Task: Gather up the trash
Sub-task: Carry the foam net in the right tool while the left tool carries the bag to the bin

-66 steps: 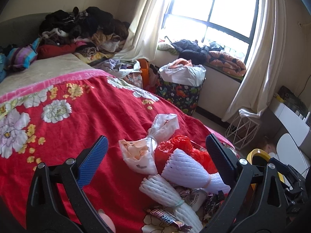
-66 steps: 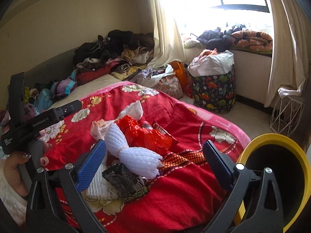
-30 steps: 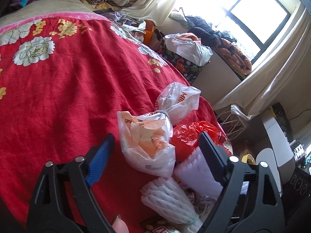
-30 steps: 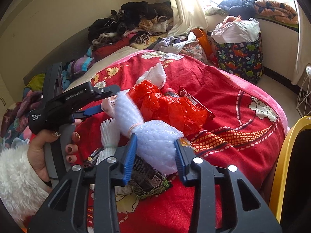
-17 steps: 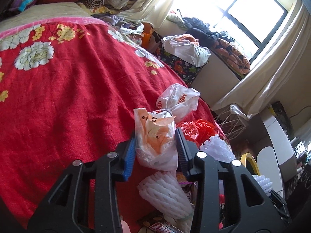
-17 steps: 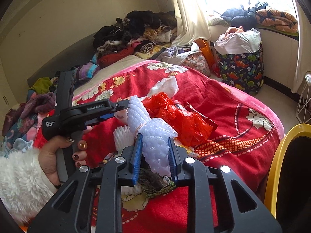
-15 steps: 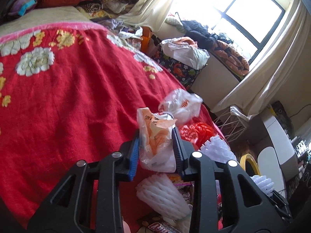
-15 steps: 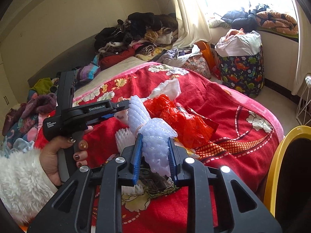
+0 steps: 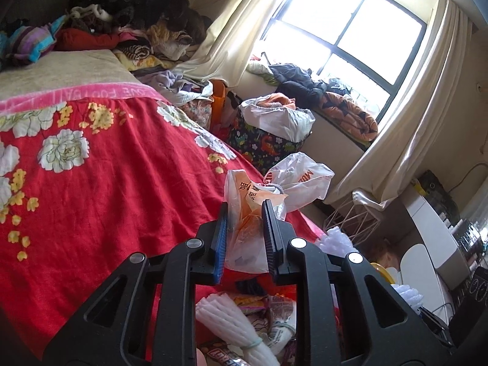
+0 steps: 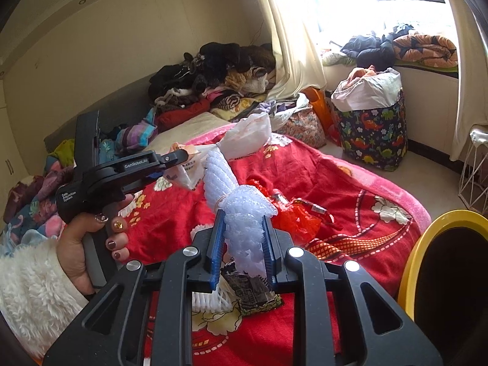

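Left tool (image 9: 244, 213) clamping plastic bag (image 9: 248, 231)

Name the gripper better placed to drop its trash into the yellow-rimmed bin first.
Right. The right gripper, clamping the white foam netting, has the yellow-rimmed bin beside it; the left gripper is farther away.

Knotted white-and-orange plastic bag (image 9: 244, 213), lifted off the bed; white foam net bundle (image 10: 241, 213), tied at its middle, raised; crumpled red bag (image 10: 292, 216) lying on bedspread.
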Demonstrator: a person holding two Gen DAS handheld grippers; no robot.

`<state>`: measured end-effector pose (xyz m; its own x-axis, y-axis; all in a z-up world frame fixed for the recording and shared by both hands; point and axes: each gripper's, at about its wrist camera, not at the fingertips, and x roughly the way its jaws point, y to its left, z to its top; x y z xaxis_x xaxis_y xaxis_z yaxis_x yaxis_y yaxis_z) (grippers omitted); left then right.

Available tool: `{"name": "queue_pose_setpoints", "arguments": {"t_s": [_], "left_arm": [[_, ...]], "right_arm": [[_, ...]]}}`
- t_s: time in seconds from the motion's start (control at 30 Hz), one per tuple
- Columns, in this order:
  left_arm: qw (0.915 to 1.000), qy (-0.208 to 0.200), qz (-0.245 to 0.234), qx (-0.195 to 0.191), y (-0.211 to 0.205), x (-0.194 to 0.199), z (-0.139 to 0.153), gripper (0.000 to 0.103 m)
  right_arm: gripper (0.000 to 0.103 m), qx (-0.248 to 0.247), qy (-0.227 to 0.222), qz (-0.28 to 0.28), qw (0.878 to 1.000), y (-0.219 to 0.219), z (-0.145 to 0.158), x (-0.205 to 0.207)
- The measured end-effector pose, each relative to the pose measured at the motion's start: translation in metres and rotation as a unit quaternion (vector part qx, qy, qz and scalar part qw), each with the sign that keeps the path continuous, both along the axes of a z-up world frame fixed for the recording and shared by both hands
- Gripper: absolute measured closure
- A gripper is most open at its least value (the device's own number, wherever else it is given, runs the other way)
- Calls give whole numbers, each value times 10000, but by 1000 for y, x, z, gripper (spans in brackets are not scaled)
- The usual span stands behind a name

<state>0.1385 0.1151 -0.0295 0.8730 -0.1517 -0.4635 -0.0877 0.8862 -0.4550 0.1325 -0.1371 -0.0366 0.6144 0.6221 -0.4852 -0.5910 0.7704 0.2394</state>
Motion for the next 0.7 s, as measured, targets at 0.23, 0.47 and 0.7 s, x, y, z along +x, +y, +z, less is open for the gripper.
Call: {"name": "queue_pose_setpoints", "arguments": {"t_s": [0.23, 0.47, 0.7], "left_arm": [[9999, -90, -99, 46, -16, -2, 13, 89], [9993, -100, -326, 128, -39, -1, 20, 90], [9980, -73, -589, 212, -67, 0, 21, 90]], "right_arm": [[81, 164, -208, -361, 9990, -25, 15, -4], [81, 339, -388, -859, 9950, -62, 26, -5], [81, 466, -497, -1374, 9882, -100, 29, -3]]}}
